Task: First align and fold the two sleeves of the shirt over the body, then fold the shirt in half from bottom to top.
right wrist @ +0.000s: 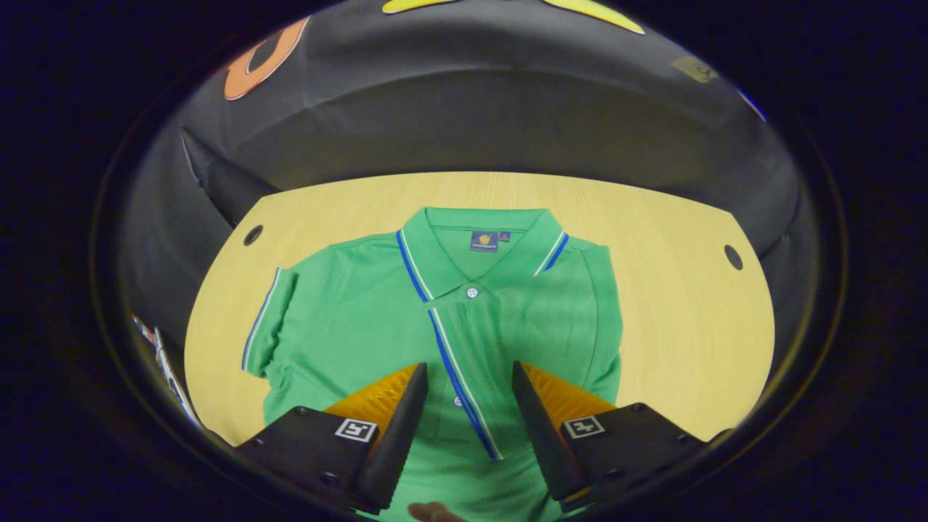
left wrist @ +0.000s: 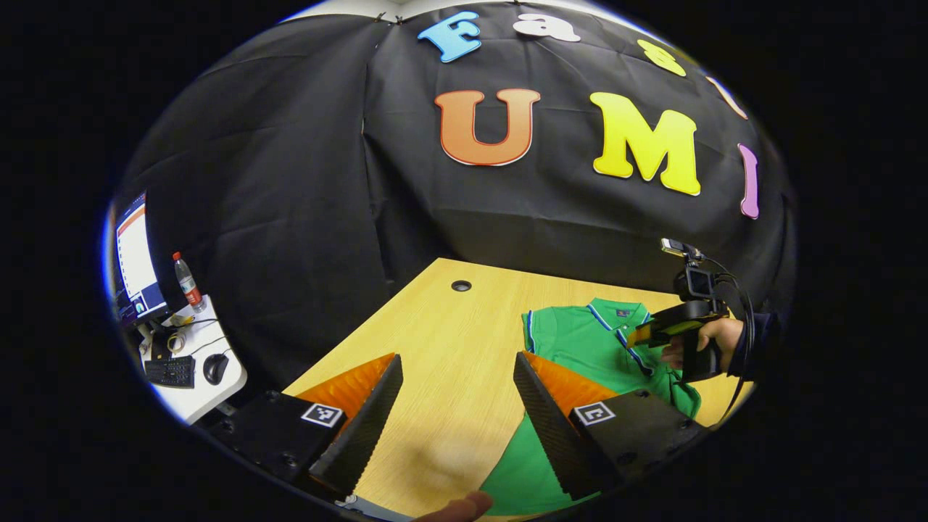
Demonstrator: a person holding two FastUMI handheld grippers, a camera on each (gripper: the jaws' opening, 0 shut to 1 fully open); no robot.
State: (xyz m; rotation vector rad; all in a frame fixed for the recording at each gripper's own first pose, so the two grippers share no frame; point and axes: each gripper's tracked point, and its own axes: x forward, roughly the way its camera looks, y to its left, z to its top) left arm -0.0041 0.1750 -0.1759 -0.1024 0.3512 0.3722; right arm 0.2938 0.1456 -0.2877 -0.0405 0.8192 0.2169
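While flat on table (right wrist: 674, 239), shirt (right wrist: 362, 319) under R tongs (right wrist: 464, 406), L tongs (left wrist: 457, 406) beside hem

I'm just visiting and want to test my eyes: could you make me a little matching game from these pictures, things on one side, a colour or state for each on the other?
Things:
1. short-sleeved polo shirt
2. wooden table
3. left hand-held gripper
4. plastic bottle

Descriptions:
A. red cap, standing on a side desk
B. green, lying flat
C. open, above bare wood
D. light wood, round holes

Pairs: 1-B, 2-D, 3-C, 4-A
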